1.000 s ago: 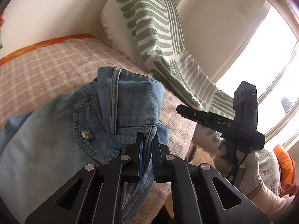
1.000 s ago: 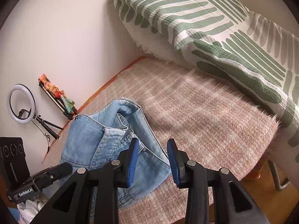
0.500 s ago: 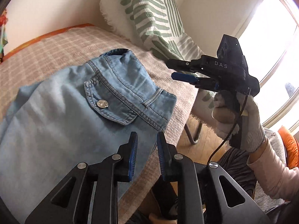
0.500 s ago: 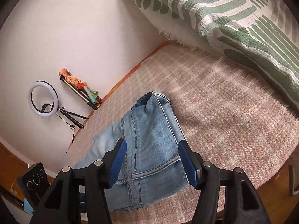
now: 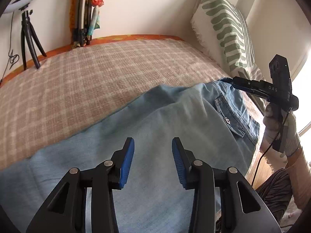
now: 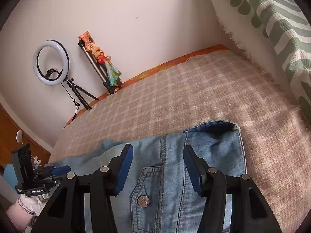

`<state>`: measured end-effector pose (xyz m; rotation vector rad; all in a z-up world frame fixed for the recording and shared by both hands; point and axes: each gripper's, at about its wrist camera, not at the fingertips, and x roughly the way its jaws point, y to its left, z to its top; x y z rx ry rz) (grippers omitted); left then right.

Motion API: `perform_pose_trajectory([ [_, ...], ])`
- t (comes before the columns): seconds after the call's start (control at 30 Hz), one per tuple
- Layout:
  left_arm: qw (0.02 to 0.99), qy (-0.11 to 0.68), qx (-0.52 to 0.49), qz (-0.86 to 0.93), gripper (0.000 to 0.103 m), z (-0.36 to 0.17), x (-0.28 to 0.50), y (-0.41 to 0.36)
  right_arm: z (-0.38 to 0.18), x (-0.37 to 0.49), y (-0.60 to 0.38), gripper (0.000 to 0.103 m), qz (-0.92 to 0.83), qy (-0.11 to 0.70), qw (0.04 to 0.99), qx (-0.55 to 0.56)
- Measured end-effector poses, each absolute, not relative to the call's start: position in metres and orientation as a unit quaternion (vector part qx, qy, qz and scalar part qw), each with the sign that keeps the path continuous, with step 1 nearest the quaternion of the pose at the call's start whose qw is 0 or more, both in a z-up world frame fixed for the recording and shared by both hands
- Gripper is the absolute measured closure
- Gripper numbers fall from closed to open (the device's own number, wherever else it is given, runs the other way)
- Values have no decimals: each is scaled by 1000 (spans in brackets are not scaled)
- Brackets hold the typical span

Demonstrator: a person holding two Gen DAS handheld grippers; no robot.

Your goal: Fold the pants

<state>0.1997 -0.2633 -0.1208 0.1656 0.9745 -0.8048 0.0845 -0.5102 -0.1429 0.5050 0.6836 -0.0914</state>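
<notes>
Light blue denim pants (image 5: 175, 128) lie flat on the checked bed cover (image 5: 87, 81), waistband end toward the pillow. My left gripper (image 5: 153, 161) is open and empty, hovering over the leg part. My right gripper (image 6: 158, 169) is open and empty above the waist end, over the buttoned back pocket (image 6: 147, 196) and the waistband (image 6: 213, 134). The right gripper also shows in the left wrist view (image 5: 233, 81) at the waistband corner, held by a gloved hand. The left gripper shows in the right wrist view (image 6: 60, 169) at the far left.
A green-and-white patterned pillow (image 5: 227, 31) leans at the head of the bed. A ring light on a tripod (image 6: 51, 63) and a folded tripod with cloth (image 6: 101, 62) stand against the wall. The bed edge and wooden floor (image 5: 262, 167) are at the right.
My left gripper let go of the waistband, opened wide and moved left along the pants. My right gripper came down over the waist end. The pants now lie flat.
</notes>
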Motion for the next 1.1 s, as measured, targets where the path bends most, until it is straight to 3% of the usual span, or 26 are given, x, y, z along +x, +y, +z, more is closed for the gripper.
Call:
perform_pose_trajectory([
  [0.2, 796, 469, 45, -381, 64, -122, 245, -278, -141, 123, -490, 55, -33, 352, 913, 206],
  [0.23, 793, 471, 41, -385, 55, -123, 252, -284, -139, 123, -493, 52, -43, 348, 913, 207],
  [0.3, 785, 474, 37, -398, 44, -130, 262, -297, -131, 118, -504, 38, -70, 332, 916, 215],
  [0.33, 778, 478, 33, -405, 44, -134, 267, -305, -129, 113, -510, 27, -90, 324, 917, 215],
  [0.37, 770, 487, 33, -411, 44, -141, 273, -313, -127, 109, -518, 24, -110, 319, 917, 215],
  [0.6, 739, 514, 27, -435, 44, -174, 287, -347, -159, 87, -584, 22, -143, 341, 877, 305],
  [0.67, 741, 504, 28, -442, 47, -174, 286, -348, -170, 89, -592, 22, -128, 353, 871, 317],
  [0.7, 741, 505, 24, -443, 53, -175, 287, -348, -175, 90, -595, 22, -128, 358, 868, 320],
  [0.73, 740, 507, 18, -442, 67, -175, 289, -347, -180, 91, -598, 22, -124, 364, 863, 327],
  [0.8, 734, 512, 7, -446, 79, -177, 294, -347, -190, 94, -604, 23, -106, 368, 856, 347],
  [0.9, 739, 500, 23, -452, 86, -178, 290, -349, -196, 96, -602, 23, -91, 371, 854, 353],
  [0.93, 741, 495, 27, -453, 90, -177, 288, -349, -195, 97, -600, 33, -89, 373, 856, 348],
  [0.97, 744, 492, 29, -451, 90, -175, 287, -349, -196, 97, -597, 57, -83, 376, 855, 347],
  [1.0, 748, 487, 31, -450, 92, -172, 285, -349, -197, 97, -595, 68, -67, 377, 853, 354],
  [1.1, 767, 464, 37, -441, 93, -157, 280, -348, -190, 88, -591, 84, -65, 357, 858, 363],
])
